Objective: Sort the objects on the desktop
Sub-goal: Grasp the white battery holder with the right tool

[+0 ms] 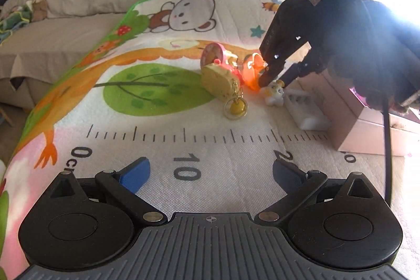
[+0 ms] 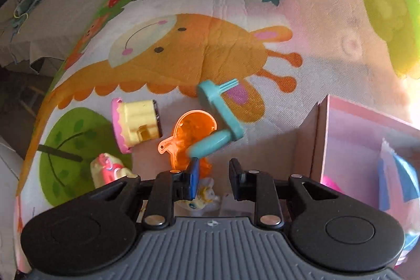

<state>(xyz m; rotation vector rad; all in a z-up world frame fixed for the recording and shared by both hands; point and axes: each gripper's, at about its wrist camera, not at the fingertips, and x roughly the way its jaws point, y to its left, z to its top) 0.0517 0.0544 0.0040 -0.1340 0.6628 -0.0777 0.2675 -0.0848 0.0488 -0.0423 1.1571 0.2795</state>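
The right gripper's (image 2: 213, 172) fingers (image 2: 193, 176) stood narrowly apart, nothing clamped; the translucent orange plastic scoop (image 2: 193, 126) lay just ahead of them, handle slanting leftward. The left gripper (image 1: 211, 175) gaped empty, farther off.

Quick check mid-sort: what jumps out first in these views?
The glowing orange cup stands out at centre, between the yellow cake toy and a teal crank toy. The right gripper reaches down toward that cluster; a pink box sits just right of it.

Mat (image 2: 236, 4): white, cartoon bear, orange giraffe, green tree.
Cup (image 2: 195, 126): translucent orange.
Handle toy (image 2: 220, 112): teal.
Box (image 2: 349, 122): pink.
Cake toy (image 2: 136, 125): yellow, pink base.
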